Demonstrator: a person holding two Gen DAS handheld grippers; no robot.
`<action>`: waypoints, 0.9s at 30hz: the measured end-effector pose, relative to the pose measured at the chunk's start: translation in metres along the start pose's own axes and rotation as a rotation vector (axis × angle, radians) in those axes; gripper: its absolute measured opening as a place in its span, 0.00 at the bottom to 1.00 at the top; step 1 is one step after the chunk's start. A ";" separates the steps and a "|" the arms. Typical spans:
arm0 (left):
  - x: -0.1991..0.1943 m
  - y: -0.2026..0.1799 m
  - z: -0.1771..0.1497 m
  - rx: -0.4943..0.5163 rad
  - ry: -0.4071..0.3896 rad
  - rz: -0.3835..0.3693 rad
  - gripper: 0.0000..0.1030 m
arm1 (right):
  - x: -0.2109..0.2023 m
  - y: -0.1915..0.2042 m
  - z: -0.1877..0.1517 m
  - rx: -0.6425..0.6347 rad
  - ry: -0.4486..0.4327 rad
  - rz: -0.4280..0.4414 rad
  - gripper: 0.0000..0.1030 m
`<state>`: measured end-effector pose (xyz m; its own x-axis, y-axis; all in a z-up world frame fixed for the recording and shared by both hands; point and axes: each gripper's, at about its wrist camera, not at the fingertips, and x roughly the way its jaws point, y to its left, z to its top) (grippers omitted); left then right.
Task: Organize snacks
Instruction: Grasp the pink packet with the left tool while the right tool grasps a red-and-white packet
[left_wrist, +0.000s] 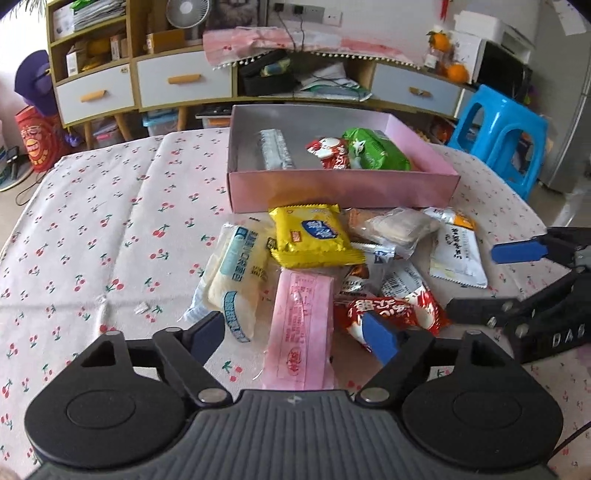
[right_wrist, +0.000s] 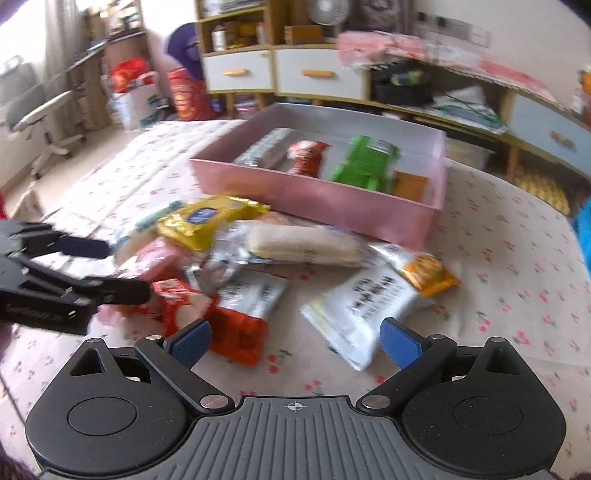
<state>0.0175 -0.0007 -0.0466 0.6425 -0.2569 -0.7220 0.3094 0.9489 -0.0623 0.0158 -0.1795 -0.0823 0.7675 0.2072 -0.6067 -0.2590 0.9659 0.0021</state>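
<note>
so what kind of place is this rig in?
Most likely a lived-in home room: a cherry-print tablecloth under the snacks, a cluttered drawer sideboard behind, a blue plastic stool alongside.

A heap of snack packets (left_wrist: 332, 258) lies on the table (left_wrist: 92, 240) before the box (left_wrist: 340, 184), which holds perhaps four more.

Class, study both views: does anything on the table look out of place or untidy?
Yes. A few snacks lie in the pink box, but most sit in an overlapping heap in front of it: the yellow packet rests on others, and the pink packet lies askew.
</note>
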 end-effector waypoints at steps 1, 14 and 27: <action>0.000 0.000 0.000 0.002 0.003 -0.006 0.73 | 0.000 0.003 0.000 -0.015 0.000 0.017 0.96; 0.002 0.005 0.008 -0.006 0.030 -0.077 0.45 | -0.001 0.032 -0.001 -0.093 -0.002 0.150 0.96; 0.017 0.008 0.009 -0.032 0.103 -0.058 0.34 | 0.014 0.057 0.004 -0.143 0.000 0.148 0.87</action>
<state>0.0371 0.0012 -0.0537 0.5480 -0.2926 -0.7836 0.3202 0.9389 -0.1266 0.0146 -0.1210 -0.0874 0.7147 0.3454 -0.6082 -0.4500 0.8928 -0.0217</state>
